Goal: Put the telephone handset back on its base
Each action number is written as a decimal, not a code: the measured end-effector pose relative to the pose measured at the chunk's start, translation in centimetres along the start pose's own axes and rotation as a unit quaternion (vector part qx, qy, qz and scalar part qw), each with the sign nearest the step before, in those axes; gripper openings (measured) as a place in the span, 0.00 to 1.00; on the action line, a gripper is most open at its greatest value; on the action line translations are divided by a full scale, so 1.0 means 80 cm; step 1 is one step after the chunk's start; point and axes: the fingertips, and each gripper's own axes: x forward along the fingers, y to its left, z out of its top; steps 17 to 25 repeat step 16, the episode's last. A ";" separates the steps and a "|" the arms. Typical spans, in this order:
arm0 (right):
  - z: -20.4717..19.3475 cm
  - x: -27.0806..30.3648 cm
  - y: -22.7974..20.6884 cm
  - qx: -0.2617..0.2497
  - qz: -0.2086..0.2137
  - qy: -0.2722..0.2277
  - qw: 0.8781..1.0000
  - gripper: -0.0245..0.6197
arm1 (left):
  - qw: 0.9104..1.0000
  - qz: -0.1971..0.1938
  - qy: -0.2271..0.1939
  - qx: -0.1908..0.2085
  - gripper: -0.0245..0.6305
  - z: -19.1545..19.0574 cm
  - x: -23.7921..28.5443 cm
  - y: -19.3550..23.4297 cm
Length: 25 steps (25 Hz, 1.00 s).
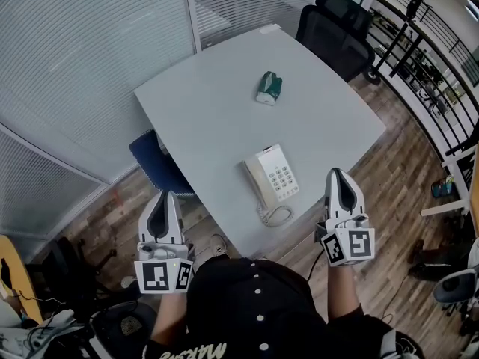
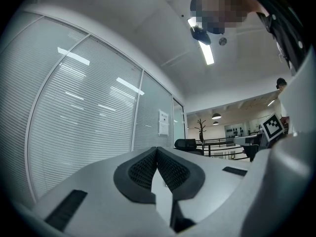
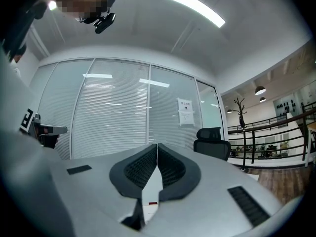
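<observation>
Office: glass partitions, swivel chair

Head view: steeply down on table. Gripper views: level, sharing chair.

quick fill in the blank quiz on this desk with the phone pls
1. The jaws of the left gripper and the right gripper are both ___.
2. In the head view, the handset lies along the ___ side of the telephone.
3. The office chair beyond the table is coloured ___.
4. The green pack lies ___ from the person than the telephone.
Missing words: shut; left; black; farther.
</observation>
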 end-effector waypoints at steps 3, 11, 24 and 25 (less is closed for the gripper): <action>-0.003 0.000 0.002 0.002 -0.001 0.003 1.000 0.09 | 1.000 -0.002 0.001 -0.002 0.06 -0.001 0.000 0.000; -0.003 0.001 0.009 -0.007 0.005 0.004 1.000 0.09 | 1.000 -0.003 0.003 -0.002 0.06 -0.003 0.000 0.000; -0.005 0.001 0.011 -0.010 0.005 0.004 1.000 0.09 | 1.000 -0.006 0.004 -0.004 0.06 -0.006 0.000 -0.002; -0.005 0.001 0.011 -0.010 0.005 0.004 1.000 0.09 | 1.000 -0.006 0.004 -0.004 0.06 -0.006 0.000 -0.002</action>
